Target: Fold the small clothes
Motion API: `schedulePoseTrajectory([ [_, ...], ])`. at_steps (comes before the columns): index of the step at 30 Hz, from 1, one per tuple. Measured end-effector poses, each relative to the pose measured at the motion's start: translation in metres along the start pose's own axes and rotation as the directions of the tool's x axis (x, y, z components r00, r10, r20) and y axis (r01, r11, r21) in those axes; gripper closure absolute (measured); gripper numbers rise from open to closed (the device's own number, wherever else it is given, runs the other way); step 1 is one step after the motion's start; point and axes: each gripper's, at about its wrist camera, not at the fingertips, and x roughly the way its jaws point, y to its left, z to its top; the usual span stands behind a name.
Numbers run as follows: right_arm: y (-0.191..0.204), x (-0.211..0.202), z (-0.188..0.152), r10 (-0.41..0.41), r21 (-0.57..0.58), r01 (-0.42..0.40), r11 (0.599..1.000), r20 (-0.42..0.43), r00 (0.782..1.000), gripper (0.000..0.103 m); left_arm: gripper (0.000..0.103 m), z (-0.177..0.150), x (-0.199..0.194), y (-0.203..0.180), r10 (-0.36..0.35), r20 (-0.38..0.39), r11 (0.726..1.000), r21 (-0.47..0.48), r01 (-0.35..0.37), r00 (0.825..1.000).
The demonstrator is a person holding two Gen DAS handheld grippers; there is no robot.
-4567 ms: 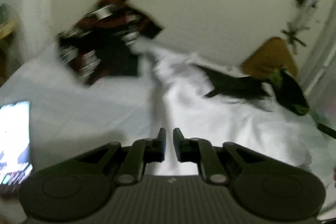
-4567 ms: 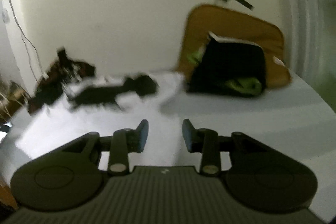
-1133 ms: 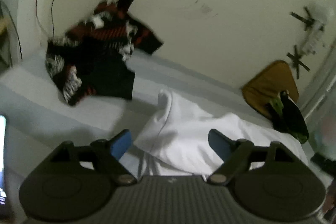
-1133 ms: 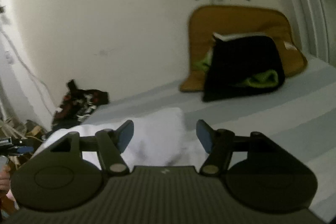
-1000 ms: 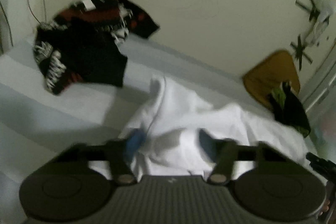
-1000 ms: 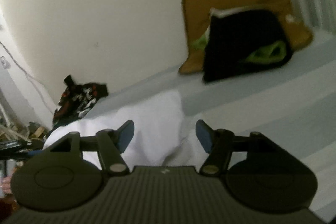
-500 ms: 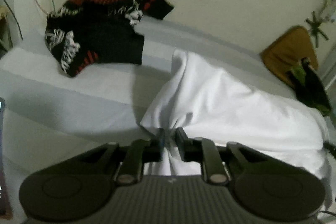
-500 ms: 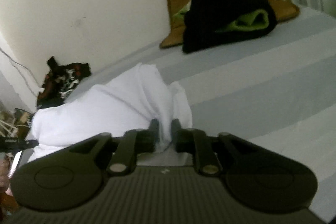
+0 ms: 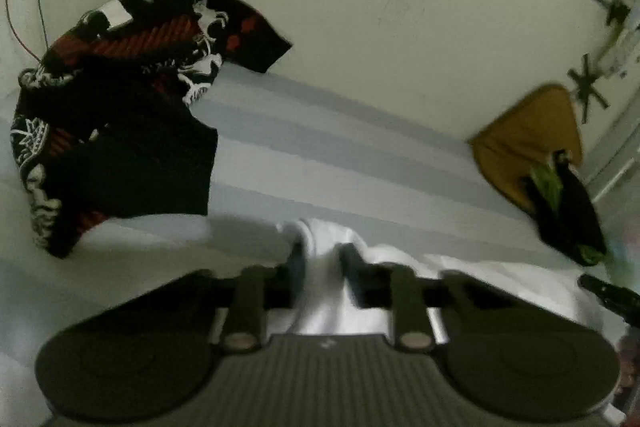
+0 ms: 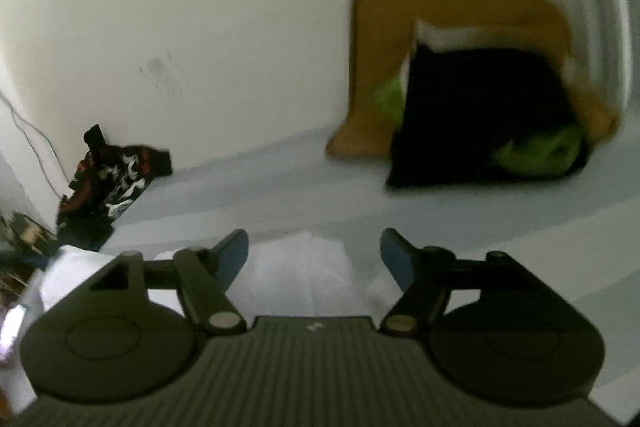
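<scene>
A white garment (image 9: 460, 271) lies bunched on the striped bed sheet (image 9: 340, 155). In the left wrist view my left gripper (image 9: 322, 259) pinches a raised fold of it; its jaws are still closing, with the white cloth pressed between the pads. In the right wrist view my right gripper (image 10: 314, 251) is opening, its blue-padded fingers spread wide. The white garment (image 10: 304, 275) lies below and between them, and the pads do not touch it. The right gripper's dark tip (image 9: 604, 295) shows at the right edge of the left wrist view.
A black, red and white patterned garment (image 9: 120, 99) is heaped at the far left against the wall. A mustard cushion (image 10: 440, 27) leans at the far right with folded black and green clothes (image 10: 480, 115) before it. A lit phone (image 10: 10, 327) lies at the left edge.
Both grippers closed on the white garment about half a second ago. Since then the right gripper has opened and let go, while the left keeps its pinch and has drawn the cloth nearer.
</scene>
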Motion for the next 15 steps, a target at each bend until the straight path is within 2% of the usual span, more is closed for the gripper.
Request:
schedulePoseTrajectory([
  [1,-0.005,0.007,-0.001,0.041,0.035,-0.040,0.999,-0.033,0.999,0.090,0.089,-0.001,0.001,0.000,0.016,0.023,1.000,0.002,-0.016,1.000],
  [2,-0.008,0.012,-0.002,0.078,0.062,-0.074,0.995,-0.055,0.995,0.092,0.090,-0.003,0.001,0.002,0.017,0.050,1.000,-0.009,-0.017,0.999],
  [3,-0.009,0.010,-0.004,0.082,0.066,-0.080,0.995,-0.028,0.996,0.093,0.090,-0.004,0.002,0.008,0.013,0.070,0.999,-0.043,-0.010,0.997],
  [6,-0.019,0.013,-0.008,0.045,0.091,-0.048,0.995,0.041,0.998,0.096,0.090,-0.008,0.023,0.025,0.019,0.061,0.987,-0.160,-0.009,0.998],
  [8,-0.027,0.027,-0.010,-0.003,0.117,0.000,0.993,0.028,1.000,0.096,0.088,-0.014,0.034,0.022,0.042,0.061,0.987,-0.157,-0.032,0.997],
  [10,-0.031,0.040,-0.019,-0.028,0.132,0.027,0.991,0.001,1.000,0.095,0.081,-0.016,0.033,0.009,0.094,0.081,0.991,-0.099,-0.086,0.992],
  [12,-0.025,0.037,-0.015,-0.050,0.082,0.050,0.995,-0.008,0.999,0.087,0.068,-0.016,0.023,0.008,0.129,0.085,0.990,-0.075,-0.123,0.988],
  [13,-0.021,0.033,-0.014,-0.073,0.048,0.074,0.996,-0.011,0.997,0.069,0.063,-0.015,0.014,0.010,0.136,0.095,0.988,-0.085,-0.128,0.986],
  [14,-0.018,0.027,-0.013,-0.108,0.015,0.108,0.994,0.000,0.994,0.050,0.067,-0.016,0.002,0.013,0.134,0.119,0.987,-0.107,-0.122,0.984],
  [15,-0.015,0.014,-0.013,-0.153,-0.017,0.154,0.988,0.040,0.987,0.047,0.068,-0.017,-0.015,0.015,0.142,0.167,0.983,-0.139,-0.119,0.976],
])
